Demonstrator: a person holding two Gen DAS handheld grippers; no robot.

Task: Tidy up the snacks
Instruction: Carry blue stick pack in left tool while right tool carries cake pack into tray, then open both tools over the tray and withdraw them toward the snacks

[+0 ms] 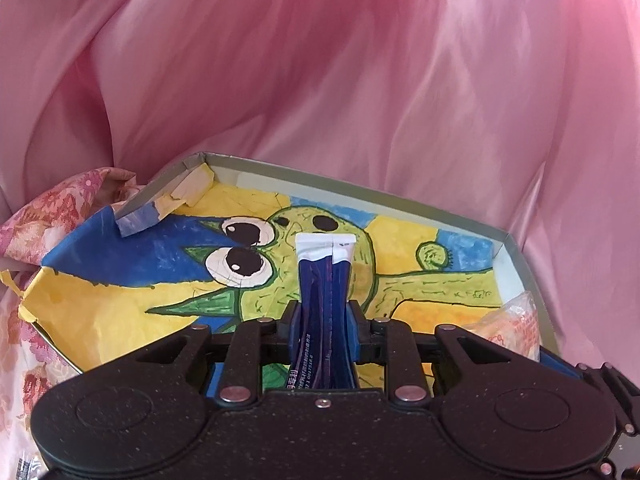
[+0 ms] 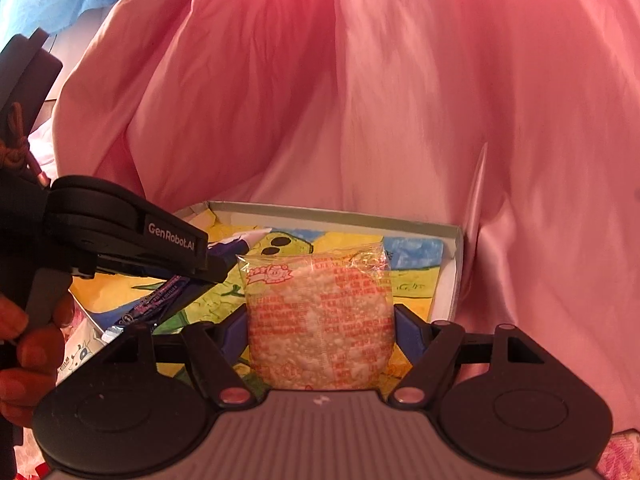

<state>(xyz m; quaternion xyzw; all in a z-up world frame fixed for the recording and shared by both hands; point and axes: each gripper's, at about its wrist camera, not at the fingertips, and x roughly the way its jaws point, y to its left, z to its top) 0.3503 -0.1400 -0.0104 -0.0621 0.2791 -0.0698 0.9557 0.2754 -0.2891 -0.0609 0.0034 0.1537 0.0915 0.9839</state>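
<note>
Backdrop: pink satin cloth (image 1: 360,80) fills upper 2/3 of both views; floral fabric (image 1: 48,216) at left edge of left-wrist view. Whether a worktop lies under it, can't tell.

Box: shallow cardboard box (image 1: 516,256), lower centre of both views, lined w/ a painted sheet (image 1: 120,292) — yellow/blue, big-eyed green creature. Upper-left corner wall torn, tape peeling.

Left gripper (image 1: 322,322): fingers clamped on a pair of dark blue stick sachets (image 1: 324,280), white sealed ends poking fwd over the drawing. Seen again at left of right-wrist view w/ the person's hand (image 2: 24,344) on the handle.

Right gripper (image 2: 320,320): fingers pinching a clear packet (image 2: 320,312) of pale crumbly snack w/ red print, held upright over box interior, centre-right.

Writing: "GenRobot.AI" in white on left gripper's side. Packet: red pig-like logo top left + dense red text, prob. Chinese, too small to read. Sachets: white print + digits near the fingers, partly hidden.

Risks:
- sachets are 2 slim sticks in 1 pinch; one could slide out if grip eases before they're low in the box.
- packet is slick film, soft fill; may tip or skid on landing.
- both grippers converge on the same box, so could clash.
- torn corner means anything pushed that way may escape.
</note>
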